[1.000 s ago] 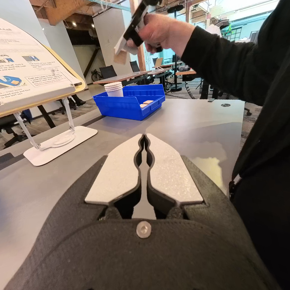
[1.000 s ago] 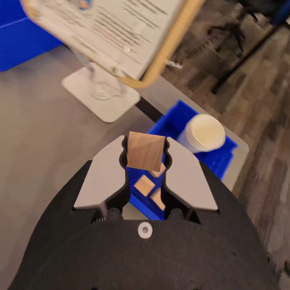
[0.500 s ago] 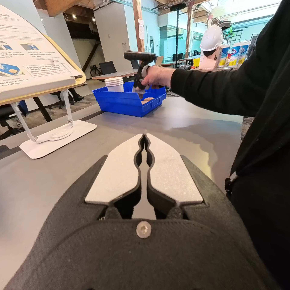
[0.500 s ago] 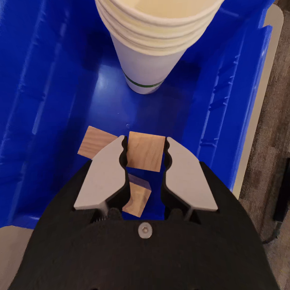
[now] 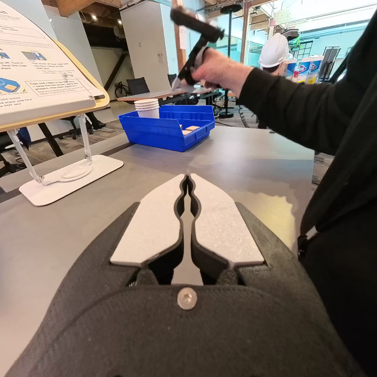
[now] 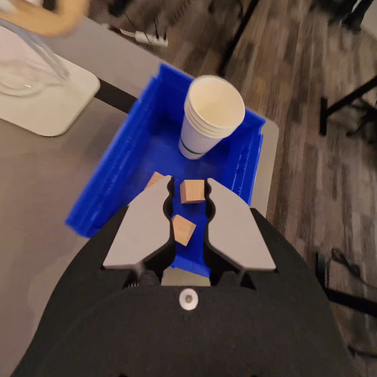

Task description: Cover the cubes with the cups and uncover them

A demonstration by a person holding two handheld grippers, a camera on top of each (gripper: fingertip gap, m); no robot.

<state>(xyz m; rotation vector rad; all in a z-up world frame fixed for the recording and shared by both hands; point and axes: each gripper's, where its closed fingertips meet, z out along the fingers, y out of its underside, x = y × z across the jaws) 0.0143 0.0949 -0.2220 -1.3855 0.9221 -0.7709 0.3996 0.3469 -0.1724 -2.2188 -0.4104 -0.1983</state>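
Note:
A stack of white paper cups [image 6: 210, 118] stands upright at the far end of a blue bin [image 6: 114, 173]. Three wooden cubes lie on the bin floor: one [image 6: 192, 191] seen between my right fingers, one [image 6: 182, 229] nearer, and one [image 6: 154, 179] partly hidden by the left finger. My right gripper [image 6: 189, 179] is open and empty, held above the bin. In the left wrist view it [image 5: 181, 84] hangs above the bin [image 5: 159, 132] and cups [image 5: 147, 108]. My left gripper [image 5: 187, 175] is shut and empty, low over the grey table [image 5: 244, 163].
A white instruction board on a stand [image 5: 40, 81] with a flat white base [image 5: 71, 177] stands left of the bin. The person's black sleeve [image 5: 295, 106] crosses the right side. The bin sits near the table's far edge, with floor beyond.
My right gripper carried a cube down into the bin, opened and let it go, then rose away from the bin. The left gripper has stayed shut over the table.

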